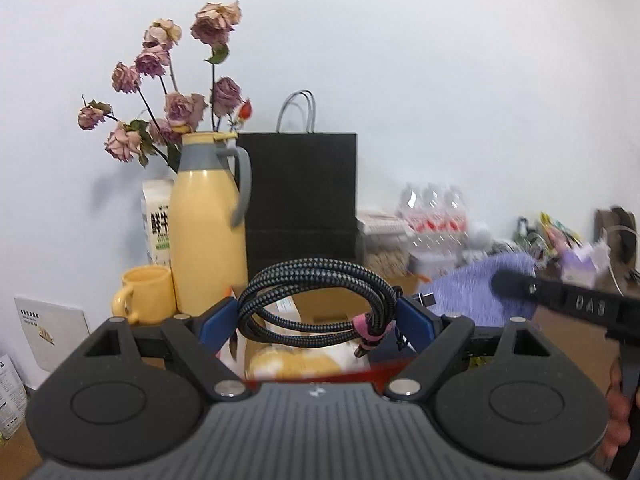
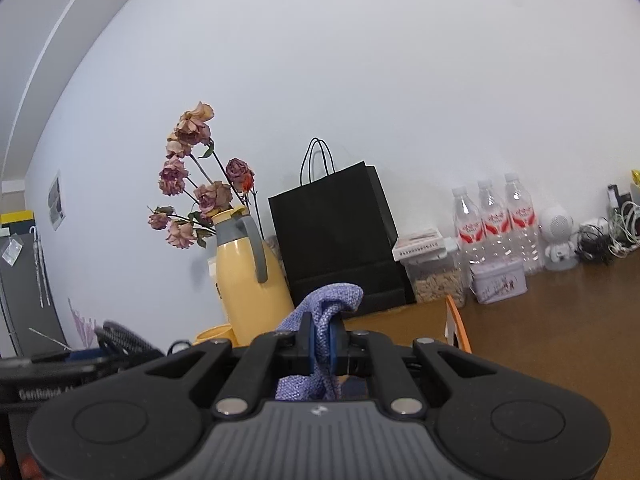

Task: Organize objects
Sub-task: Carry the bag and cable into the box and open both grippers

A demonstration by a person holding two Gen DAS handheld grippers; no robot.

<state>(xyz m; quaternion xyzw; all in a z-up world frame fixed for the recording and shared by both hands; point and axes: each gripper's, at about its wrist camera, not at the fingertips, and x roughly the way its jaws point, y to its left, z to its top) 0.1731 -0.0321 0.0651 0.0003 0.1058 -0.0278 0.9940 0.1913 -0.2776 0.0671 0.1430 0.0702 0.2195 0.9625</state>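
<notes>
A coiled braided cable [image 1: 316,304], black and bound with a pink strap, is gripped between the blue pads of the left gripper [image 1: 320,318], whose jaws stand wide around the coil. The coil is held lifted in front of the black paper bag [image 1: 301,196], which stands upright against the white wall [image 1: 440,80]. A folded purple cloth [image 2: 326,320] is pinched between the narrow, nearly closed jaws of the right gripper [image 2: 322,346], also in front of the black paper bag; in the left wrist view the same cloth is seen blurred to the right of the bag.

Just left of the bag, a yellow thermos jug [image 1: 206,232] with a grey handle is used as a vase for dried pink roses [image 1: 176,92]. A yellow mug [image 1: 144,294] stands in front of the jug, further left of the bag, and a milk carton [image 1: 157,220] is partly hidden behind the jug.

To the right of the bag, a clear container with a white lid [image 2: 430,264] is seen on the brown tabletop [image 2: 540,340], then a lilac tin [image 2: 500,282], three water bottles [image 2: 494,224] with red labels, a small white robot figure [image 2: 560,244] and a tangle of cables [image 2: 604,240].
</notes>
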